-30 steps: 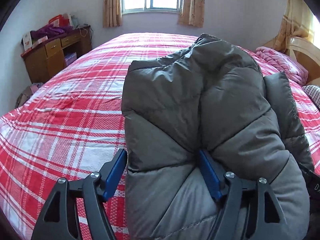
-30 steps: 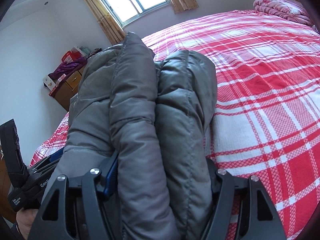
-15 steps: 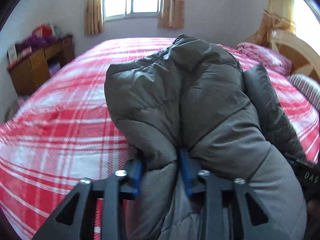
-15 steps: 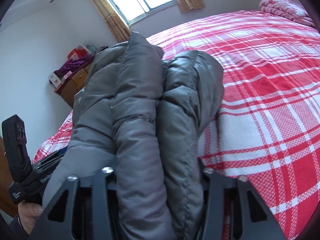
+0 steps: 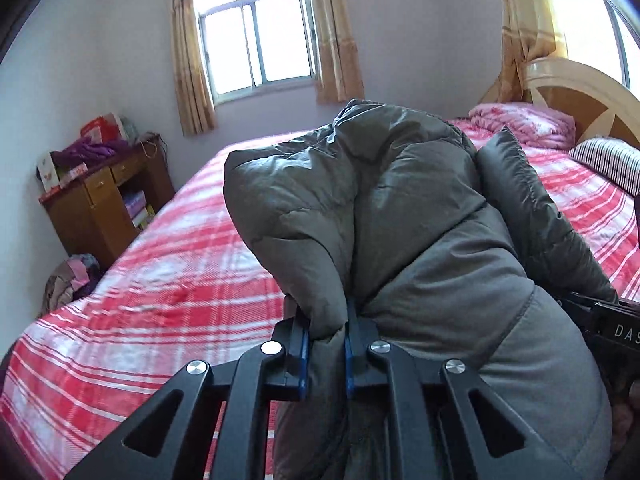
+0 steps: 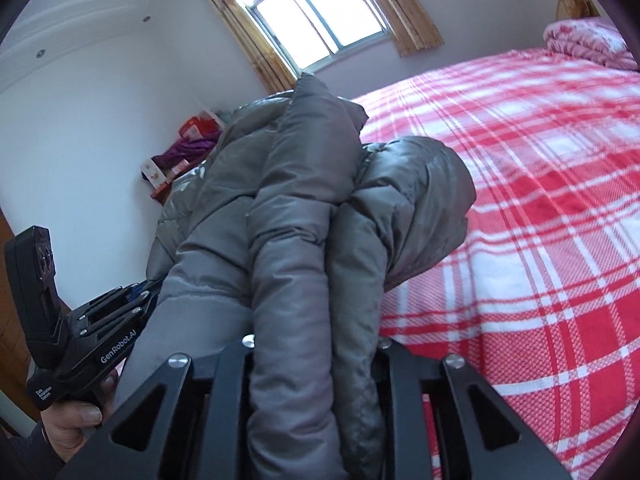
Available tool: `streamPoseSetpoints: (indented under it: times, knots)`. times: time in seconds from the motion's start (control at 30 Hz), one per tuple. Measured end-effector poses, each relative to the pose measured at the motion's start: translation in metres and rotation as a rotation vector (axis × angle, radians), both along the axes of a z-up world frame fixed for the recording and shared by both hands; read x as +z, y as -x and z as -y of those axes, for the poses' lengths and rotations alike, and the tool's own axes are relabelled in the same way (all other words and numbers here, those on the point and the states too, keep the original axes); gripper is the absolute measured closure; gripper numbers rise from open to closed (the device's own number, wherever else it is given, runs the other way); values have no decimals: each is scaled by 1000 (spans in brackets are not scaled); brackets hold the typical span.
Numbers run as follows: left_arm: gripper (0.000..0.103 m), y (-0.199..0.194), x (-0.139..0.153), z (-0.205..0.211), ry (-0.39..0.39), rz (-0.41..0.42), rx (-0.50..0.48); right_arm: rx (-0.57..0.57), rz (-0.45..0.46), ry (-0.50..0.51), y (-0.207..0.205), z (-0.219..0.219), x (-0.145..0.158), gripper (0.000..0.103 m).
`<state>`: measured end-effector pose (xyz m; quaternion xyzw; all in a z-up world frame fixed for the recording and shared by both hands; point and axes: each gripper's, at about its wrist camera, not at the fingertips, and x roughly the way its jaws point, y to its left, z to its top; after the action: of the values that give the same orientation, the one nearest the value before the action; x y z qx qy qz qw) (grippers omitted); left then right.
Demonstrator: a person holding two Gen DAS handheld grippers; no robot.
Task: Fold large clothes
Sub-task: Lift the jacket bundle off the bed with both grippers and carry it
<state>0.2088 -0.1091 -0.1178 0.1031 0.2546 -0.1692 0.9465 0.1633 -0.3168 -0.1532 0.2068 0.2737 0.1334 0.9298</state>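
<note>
Room: bedroom with pale walls, a window (image 5: 256, 44) hung with tan curtains (image 5: 192, 76), and a second bright window at the right edge of the left wrist view.
Bed: wide bed (image 5: 168, 280) under a red-and-white plaid cover, with a pale wooden headboard (image 5: 580, 96) at its far right.
Bedding: folded pink quilt (image 5: 524, 124) and a striped pillow (image 5: 612, 164) lie against the headboard.
Desk: brown wooden desk (image 5: 100, 208) beside the bed against the left wall, piled with a purple garment and boxes; a bundle of cloth lies on the floor below it.
Jacket: grey padded jacket (image 5: 400, 220), bunched into thick rolls, held up above the bed between both grippers; its far end droops toward the plaid cover.
Left gripper: left gripper (image 5: 326, 344) has just been closing; its blue pads (image 5: 304, 354) now pinch a narrow fold of the jacket, the gap between them slim.
Right gripper: right gripper (image 6: 316, 344) has just been closing too; its jaws squeeze two thick rolls of the jacket, which fill the space between them and hide the pads.
Hands: in the right wrist view, the person's left hand (image 6: 76, 420) grips the handle of the left gripper at lower left.
</note>
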Motion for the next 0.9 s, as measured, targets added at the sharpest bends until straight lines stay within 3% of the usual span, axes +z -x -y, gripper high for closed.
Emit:
streamPoseSetpoints:
  times: [0.13,0.3,0.5,0.9]
  knots:
    - [91,14,30,-24,9,51,22,30,63,-3,7,-14,26,81]
    - [92,20,49,-63,37,46,83,94,118,2,10,-44,54,81]
    - [92,30,54,-107,60,44,160,174,147,26,3,-86,71,81]
    - [92,43,50,-180,83,22,264,306,149,74,-15,-152,74,81]
